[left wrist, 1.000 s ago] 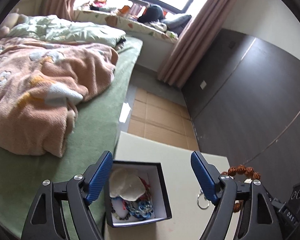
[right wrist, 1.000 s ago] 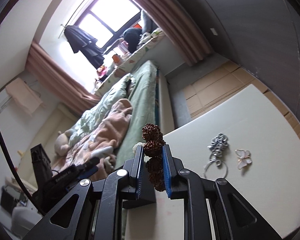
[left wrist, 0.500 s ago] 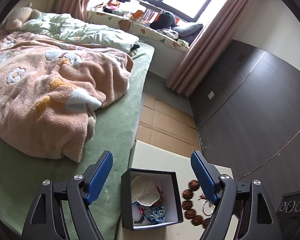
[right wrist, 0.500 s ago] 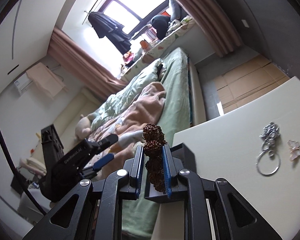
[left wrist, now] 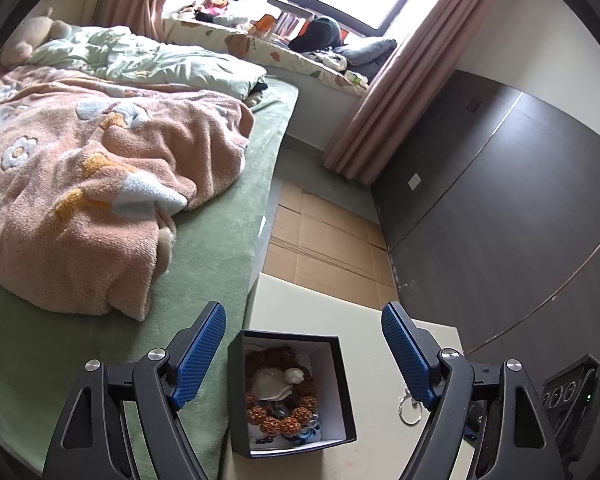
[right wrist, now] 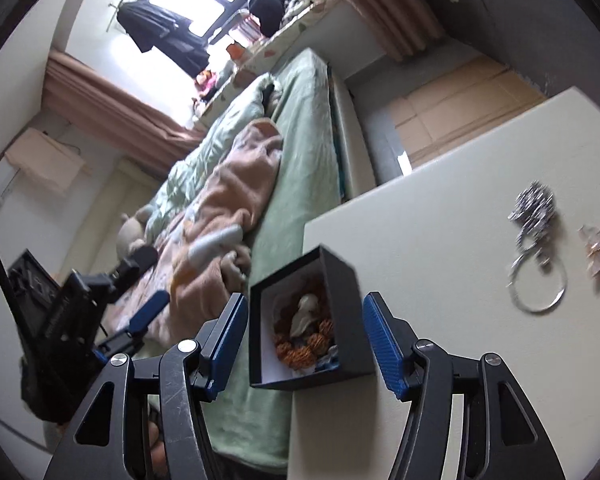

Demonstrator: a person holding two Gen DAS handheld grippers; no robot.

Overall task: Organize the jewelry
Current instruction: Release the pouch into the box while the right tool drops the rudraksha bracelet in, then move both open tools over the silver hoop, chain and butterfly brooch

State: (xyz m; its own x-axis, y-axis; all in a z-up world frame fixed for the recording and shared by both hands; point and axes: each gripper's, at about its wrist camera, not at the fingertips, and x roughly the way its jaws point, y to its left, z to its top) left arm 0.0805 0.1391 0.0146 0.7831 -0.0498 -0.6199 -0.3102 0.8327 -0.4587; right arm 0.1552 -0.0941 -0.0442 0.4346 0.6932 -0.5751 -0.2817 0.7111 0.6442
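- The bead bracelet (left wrist: 281,390) now lies coiled in the black box (left wrist: 342,380), on top of the white shell-like piece and blue trinkets; a second ago it was pinched between the right hand-held gripper's pads.
- The right hand-held gripper (right wrist: 304,340) is opening, nothing between its jaws; the box sits just ahead of them. I judge this item done.
- The left hand-held gripper (left wrist: 303,354) hangs wide and empty over the box, unchanged.
- Left to sort, on the desk (right wrist: 440,240): a silver keyring (right wrist: 536,248) and a small pale butterfly piece (right wrist: 596,252), well apart from the box.
- The right view shows both pieces and the left tool by the bed (right wrist: 312,152); the left view shows only the ring (left wrist: 410,410), half hidden, but looks more squarely into the box.
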